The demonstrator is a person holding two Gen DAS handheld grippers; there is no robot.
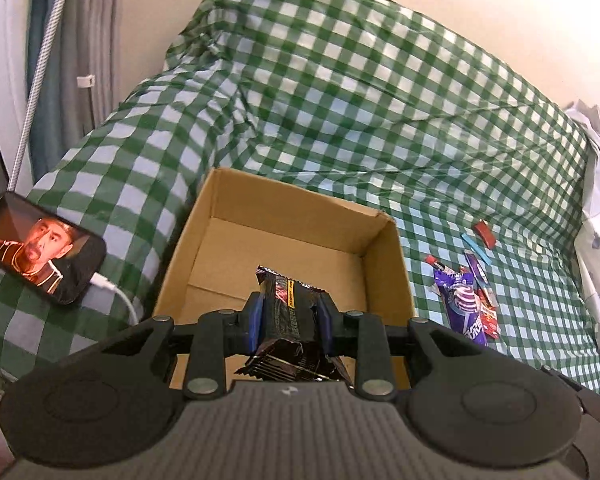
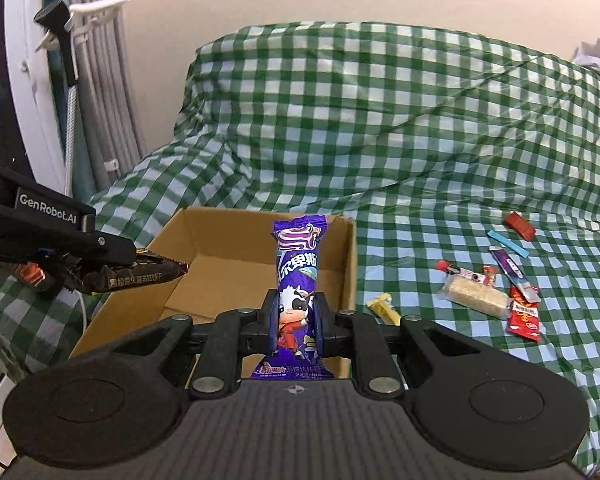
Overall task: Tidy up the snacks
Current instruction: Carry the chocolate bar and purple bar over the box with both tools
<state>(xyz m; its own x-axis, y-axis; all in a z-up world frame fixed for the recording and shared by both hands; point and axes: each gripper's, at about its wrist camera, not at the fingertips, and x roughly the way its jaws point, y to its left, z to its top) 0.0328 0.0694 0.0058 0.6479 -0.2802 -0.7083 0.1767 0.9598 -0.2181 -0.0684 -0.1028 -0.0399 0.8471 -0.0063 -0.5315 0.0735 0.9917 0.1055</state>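
Note:
My left gripper (image 1: 290, 306) is shut on a black snack packet (image 1: 284, 286), held over the near edge of an open cardboard box (image 1: 388, 264) whose floor shows bare. In the right wrist view the left gripper (image 2: 100, 262) enters from the left, its black packet (image 2: 140, 276) poking over the box's (image 2: 350, 264) left wall. My right gripper (image 2: 296, 320) is shut on an upright purple packet with a cartoon cow (image 2: 298, 276), above the box's near right part. A similar purple packet (image 1: 466, 304) shows right of the box in the left wrist view.
Green checked cloth (image 2: 380, 120) covers the surface and a hump behind the box. Loose snacks lie right of it: red candy (image 2: 520, 225), blue stick (image 2: 507, 243), clear-wrapped bar (image 2: 474, 296), red packet (image 2: 524, 318), yellow packet (image 2: 382, 306). A phone (image 1: 40, 248) on a cable lies left.

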